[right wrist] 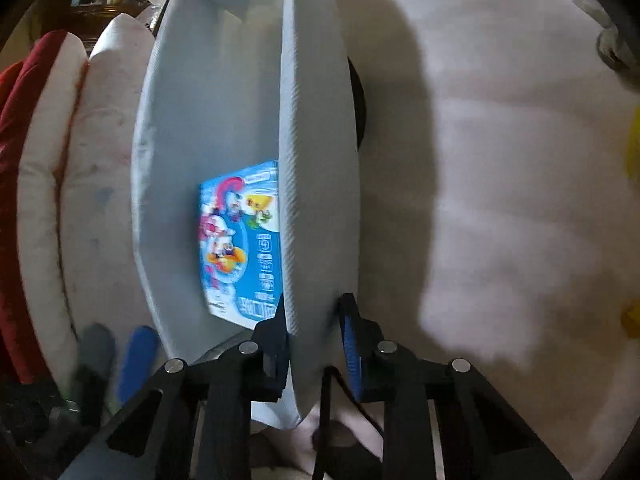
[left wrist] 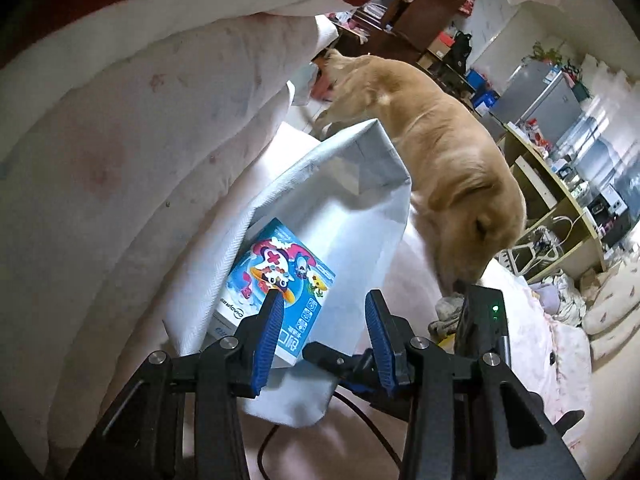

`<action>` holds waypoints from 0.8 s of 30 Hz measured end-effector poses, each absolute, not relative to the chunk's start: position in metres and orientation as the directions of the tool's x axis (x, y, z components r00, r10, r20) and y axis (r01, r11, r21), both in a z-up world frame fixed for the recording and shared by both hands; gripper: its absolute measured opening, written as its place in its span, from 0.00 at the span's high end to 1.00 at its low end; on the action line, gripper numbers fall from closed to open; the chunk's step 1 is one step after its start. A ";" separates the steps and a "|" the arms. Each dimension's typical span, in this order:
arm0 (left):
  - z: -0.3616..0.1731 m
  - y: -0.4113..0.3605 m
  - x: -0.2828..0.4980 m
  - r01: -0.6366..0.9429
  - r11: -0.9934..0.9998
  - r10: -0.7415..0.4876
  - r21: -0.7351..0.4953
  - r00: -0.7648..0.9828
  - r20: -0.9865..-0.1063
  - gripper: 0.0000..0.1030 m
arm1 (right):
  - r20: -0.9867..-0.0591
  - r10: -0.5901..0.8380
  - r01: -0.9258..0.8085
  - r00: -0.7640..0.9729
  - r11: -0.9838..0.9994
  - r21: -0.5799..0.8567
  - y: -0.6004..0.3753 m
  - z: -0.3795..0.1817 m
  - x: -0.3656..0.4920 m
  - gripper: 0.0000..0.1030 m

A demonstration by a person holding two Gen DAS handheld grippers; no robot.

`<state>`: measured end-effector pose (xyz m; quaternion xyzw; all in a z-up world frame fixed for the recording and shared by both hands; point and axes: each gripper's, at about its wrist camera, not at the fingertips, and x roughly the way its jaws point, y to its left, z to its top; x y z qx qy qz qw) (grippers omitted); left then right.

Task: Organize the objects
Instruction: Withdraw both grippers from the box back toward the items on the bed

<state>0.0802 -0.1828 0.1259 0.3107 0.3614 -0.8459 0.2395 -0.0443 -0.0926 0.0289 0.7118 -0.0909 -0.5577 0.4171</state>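
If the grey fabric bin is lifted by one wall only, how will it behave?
Probably floppy: the grey fabric bin has walls that bow and lean. It may sag where the right tool pinches its wall. The cartoon box inside could slide.

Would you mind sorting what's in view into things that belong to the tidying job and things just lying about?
Job: blue box, grey bin, right gripper pinching the bin's wall, left gripper.

Lying about: dog, quilt, shelf, fridge.

The storage bin [right wrist: 312, 208] is matt, ribbed grey cloth, the cartoon-printed box [left wrist: 276, 280] glossy cardboard, the gripper pads [left wrist: 268, 328] ridged blue, probably rubber, and the bedding [left wrist: 120, 160] soft quilted fabric.
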 end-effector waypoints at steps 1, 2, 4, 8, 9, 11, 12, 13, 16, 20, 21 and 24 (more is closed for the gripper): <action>0.125 -0.184 0.079 0.628 -0.624 -0.175 -0.465 -0.692 -0.700 0.60 | -0.720 -0.587 0.343 0.369 -0.635 0.693 -0.093 0.030 -0.045 0.83; 0.124 -0.186 0.079 0.627 -0.622 -0.168 -0.468 -0.691 -0.703 0.60 | -0.723 -0.580 0.348 0.375 -0.635 0.689 -0.093 0.031 -0.045 0.84; 0.123 -0.189 0.077 0.630 -0.619 -0.161 -0.469 -0.686 -0.709 0.60 | -0.737 -0.563 0.373 0.373 -0.637 0.675 -0.094 0.036 -0.045 0.84; 0.126 -0.193 0.082 0.624 -0.624 -0.157 -0.470 -0.689 -0.707 0.60 | -0.778 -0.515 0.464 0.359 -0.625 0.628 -0.096 0.051 -0.042 0.85; 0.126 -0.193 0.081 0.622 -0.630 -0.158 -0.465 -0.689 -0.707 0.60 | -0.783 -0.508 0.475 0.359 -0.622 0.622 -0.097 0.053 -0.042 0.84; 0.126 -0.194 0.078 0.618 -0.640 -0.156 -0.457 -0.687 -0.710 0.60 | -0.774 -0.515 0.460 0.370 -0.622 0.634 -0.098 0.053 -0.044 0.82; 0.126 -0.194 0.076 0.616 -0.643 -0.154 -0.455 -0.686 -0.711 0.60 | -0.765 -0.524 0.453 0.374 -0.616 0.644 -0.099 0.052 -0.044 0.77; 0.126 -0.194 0.075 0.614 -0.647 -0.152 -0.453 -0.686 -0.712 0.60 | -0.750 -0.542 0.445 0.379 -0.604 0.661 -0.099 0.053 -0.044 0.75; 0.127 -0.195 0.073 0.613 -0.652 -0.159 -0.445 -0.685 -0.711 0.60 | -0.691 -0.612 0.405 0.385 -0.561 0.722 -0.093 0.058 -0.048 0.72; 0.129 -0.194 0.069 0.592 -0.672 -0.157 -0.446 -0.701 -0.695 0.60 | -0.661 -0.690 0.413 0.296 -0.531 0.740 -0.065 0.087 -0.059 0.72; 0.130 -0.192 0.066 0.580 -0.684 -0.151 -0.443 -0.706 -0.691 0.60 | -0.660 -0.706 0.430 0.257 -0.528 0.732 -0.053 0.098 -0.063 0.72; 0.132 -0.183 0.058 0.522 -0.732 -0.112 -0.438 -0.726 -0.679 0.60 | -0.657 -0.744 0.447 0.124 -0.549 0.706 -0.006 0.125 -0.070 0.65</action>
